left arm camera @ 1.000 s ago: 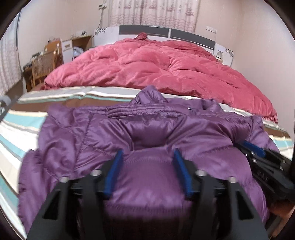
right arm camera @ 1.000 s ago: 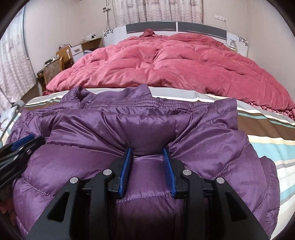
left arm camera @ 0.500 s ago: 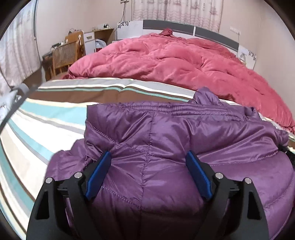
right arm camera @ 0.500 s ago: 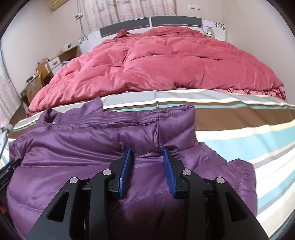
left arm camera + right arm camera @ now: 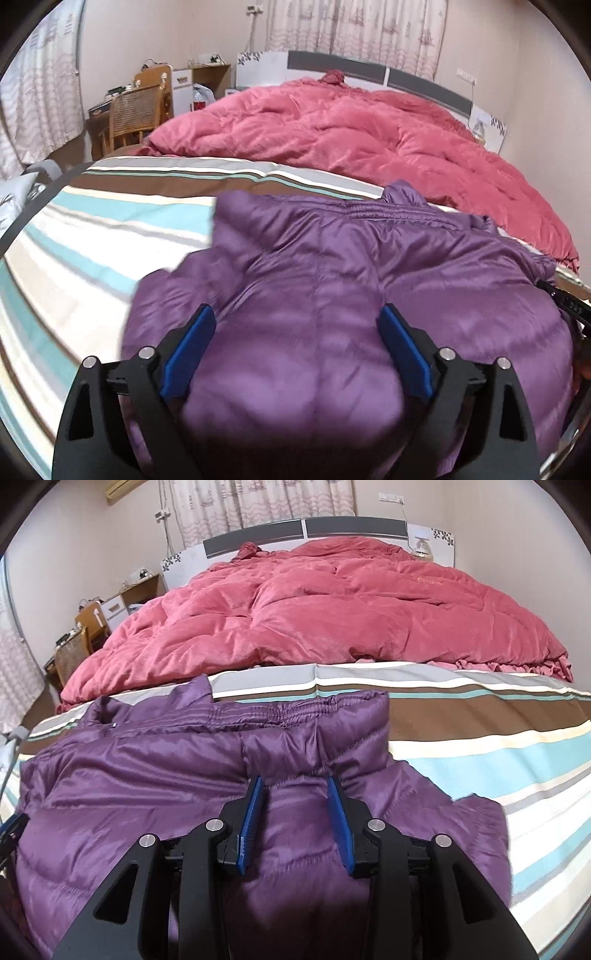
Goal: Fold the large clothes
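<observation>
A puffy purple down jacket (image 5: pixel 351 266) lies across the foot of the bed on a striped sheet (image 5: pixel 92 240). My left gripper (image 5: pixel 295 310) sits low over the jacket's left part. Its jaws are opening wide, and the padded bulk swells up between the blue pads (image 5: pixel 188 350). In the right wrist view the jacket (image 5: pixel 147 775) stretches away to the left. My right gripper (image 5: pixel 294 780) is shut on a bunched fold near the jacket's right end, just below the elastic hem. The fabric creases where the pads (image 5: pixel 251 812) pinch it.
A rumpled pink duvet (image 5: pixel 351 140) covers the far half of the bed up to the grey and white headboard (image 5: pixel 332 64). A wicker chair (image 5: pixel 136 110) and a desk stand at the far left. Striped sheet (image 5: pixel 498 738) lies bare right of the jacket.
My left gripper's jaws have widened and it has slid left along the jacket, so bare sheet now shows on its left. My right gripper has shifted right with its fold still pinched.
</observation>
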Available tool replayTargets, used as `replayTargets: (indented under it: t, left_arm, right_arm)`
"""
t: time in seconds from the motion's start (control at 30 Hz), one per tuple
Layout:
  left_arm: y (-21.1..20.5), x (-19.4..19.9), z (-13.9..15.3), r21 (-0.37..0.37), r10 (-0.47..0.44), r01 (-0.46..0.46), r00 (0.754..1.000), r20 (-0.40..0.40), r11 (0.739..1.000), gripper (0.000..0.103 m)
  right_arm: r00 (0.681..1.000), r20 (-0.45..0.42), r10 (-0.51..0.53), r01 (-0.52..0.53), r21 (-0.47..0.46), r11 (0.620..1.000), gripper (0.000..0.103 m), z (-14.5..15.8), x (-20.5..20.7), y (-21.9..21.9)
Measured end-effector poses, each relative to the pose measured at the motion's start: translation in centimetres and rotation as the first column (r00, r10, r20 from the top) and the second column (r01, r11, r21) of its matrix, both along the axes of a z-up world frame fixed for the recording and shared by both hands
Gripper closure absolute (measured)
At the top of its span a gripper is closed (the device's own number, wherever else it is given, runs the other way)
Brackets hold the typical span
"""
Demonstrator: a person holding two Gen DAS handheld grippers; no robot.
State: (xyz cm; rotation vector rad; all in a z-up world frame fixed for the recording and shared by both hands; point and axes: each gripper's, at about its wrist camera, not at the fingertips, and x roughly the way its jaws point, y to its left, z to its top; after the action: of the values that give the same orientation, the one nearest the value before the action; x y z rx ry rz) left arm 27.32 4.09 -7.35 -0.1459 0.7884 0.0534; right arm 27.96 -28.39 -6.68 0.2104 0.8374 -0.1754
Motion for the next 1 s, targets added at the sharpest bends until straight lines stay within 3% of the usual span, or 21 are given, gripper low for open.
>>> replayTargets:
  t: [0.27,0.47,0.57,0.83,0.9,1.0]
  left_arm:
    - [4.7,-5.3,-1.3,-0.148,0.155,-0.156,0.988,-0.021,0.977,0.009]
    - [5.4,-7.9,-2.6,-0.247,0.145,-0.156,0.987,-0.066,0.956,0.009]
    - [5.5,-9.0,-3.5,-0.342,0.126,-0.154,0.987,-0.103,0.927,0.015]
    - [4.3,-11.1,-3.8,-0.411,0.104,-0.136,0.990,-0.100,0.902,0.027]
    - [4.6,-11.4,-4.0,-0.438,0.107,-0.140,0.989,-0.101,0.888,0.032]
    - [5.0,-11.2,-4.3,-0.489,0.115,-0.150,0.988,-0.102,0.859,0.038]
  right_arm:
    - [0.998,0.040,0.051,-0.053,0.040,0.998,0.067,2.5,-4.3,2.5]
    - [0.997,0.064,0.054,-0.061,0.113,0.992,0.067,3.6,-7.7,4.0]
    - [0.994,0.087,0.067,-0.078,0.139,0.987,0.067,4.2,-9.6,4.7]
    - [0.981,0.100,0.167,-0.180,0.129,0.975,0.067,4.8,-12.8,8.8]
    - [0.975,0.097,0.202,-0.211,0.098,0.973,0.076,4.9,-12.9,10.0]
    - [0.967,0.078,0.243,-0.248,0.057,0.967,0.081,4.7,-12.5,11.5]
